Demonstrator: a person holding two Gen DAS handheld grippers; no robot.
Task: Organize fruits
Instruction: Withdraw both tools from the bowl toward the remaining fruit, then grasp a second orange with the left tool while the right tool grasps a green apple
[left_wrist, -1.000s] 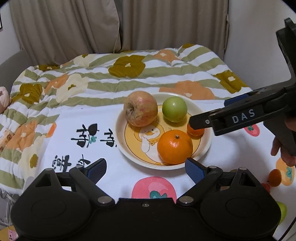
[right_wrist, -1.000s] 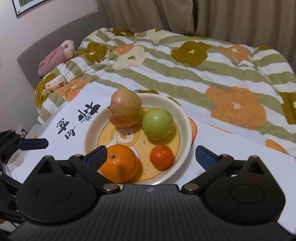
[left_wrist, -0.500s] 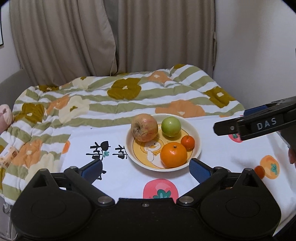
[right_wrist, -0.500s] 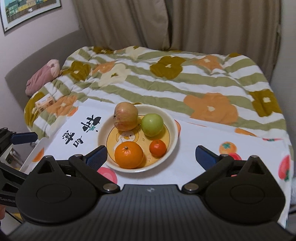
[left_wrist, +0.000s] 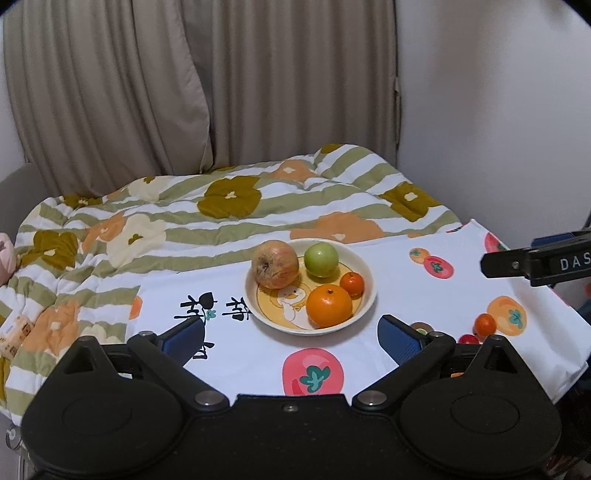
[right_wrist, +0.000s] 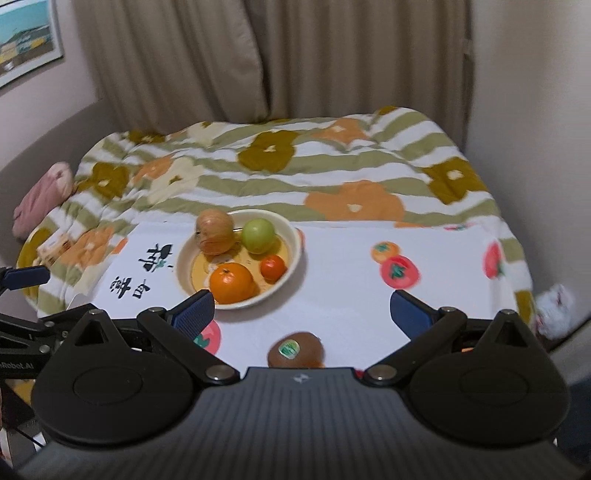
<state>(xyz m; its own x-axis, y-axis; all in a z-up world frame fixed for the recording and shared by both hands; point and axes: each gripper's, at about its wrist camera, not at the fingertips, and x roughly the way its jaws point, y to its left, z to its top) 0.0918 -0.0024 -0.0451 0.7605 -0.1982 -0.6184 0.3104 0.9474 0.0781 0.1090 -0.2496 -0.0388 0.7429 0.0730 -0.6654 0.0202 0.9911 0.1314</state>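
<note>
left claw (left_wrist: 291, 341) first: my jaws stand wide, nothing between the blue pads, pointing down at the white fruit-print cloth (left_wrist: 388, 266) over the surface. ahead of it sits the bowl (left_wrist: 371, 295), holding the apple (left_wrist: 275, 264), green fruit (left_wrist: 321, 259), big orange (left_wrist: 329, 305) and small tangerine (left_wrist: 352, 283).

moving right: loose fruit lies off the left claw's right finger, a small orange one (left_wrist: 485, 324) with a red one (left_wrist: 468, 338) just beside it, near the cloth's near edge.

right claw (right_wrist: 302, 312): also wide, empty. a kiwi (right_wrist: 295, 349) with a sticker lies directly below and between its pads, close to the camera; its long axis i can't judge, part is hidden by the housing.

my read: the kiwi is the right claw's pick, nearer than anything the left can reach. the bowl lies forward and to the left of it, so the carry would go that way.
</note>
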